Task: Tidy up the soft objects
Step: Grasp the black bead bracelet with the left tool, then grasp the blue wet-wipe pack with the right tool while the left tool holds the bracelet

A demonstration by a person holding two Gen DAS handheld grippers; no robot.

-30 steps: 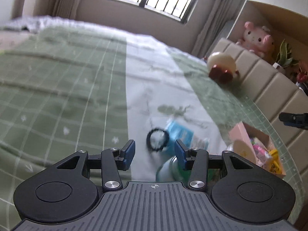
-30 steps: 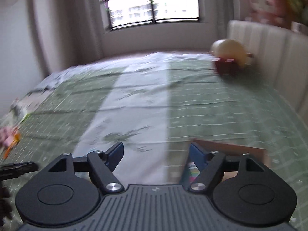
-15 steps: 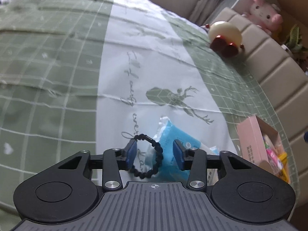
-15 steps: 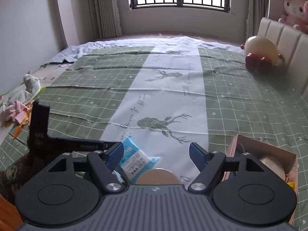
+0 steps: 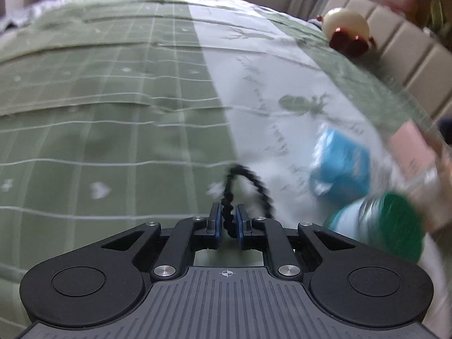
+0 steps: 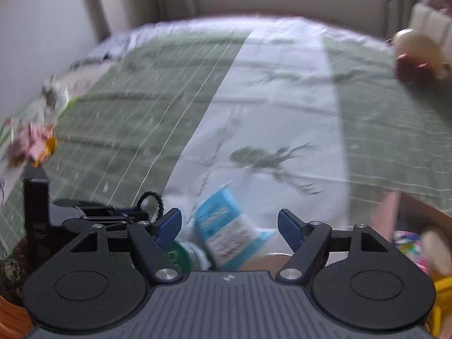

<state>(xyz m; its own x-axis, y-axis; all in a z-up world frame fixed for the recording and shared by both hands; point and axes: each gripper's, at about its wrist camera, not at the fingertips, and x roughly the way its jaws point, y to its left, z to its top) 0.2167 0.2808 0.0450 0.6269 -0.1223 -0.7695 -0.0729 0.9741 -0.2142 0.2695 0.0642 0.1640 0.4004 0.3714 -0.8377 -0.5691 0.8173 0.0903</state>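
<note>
now the left hand-held gripper (image 5: pixel 226 219) has clamped the black hair tie (image 5: pixel 248 180); right hand-held gripper (image 6: pixel 229 224) gapes wide.

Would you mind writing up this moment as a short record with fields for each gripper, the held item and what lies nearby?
left gripper: shut on black hair tie
right gripper: open, holding nothing
nearby: blue tissue pack on the bedspread; green-capped bottle; pink box at right
far end: round plush toy by headboard
</note>
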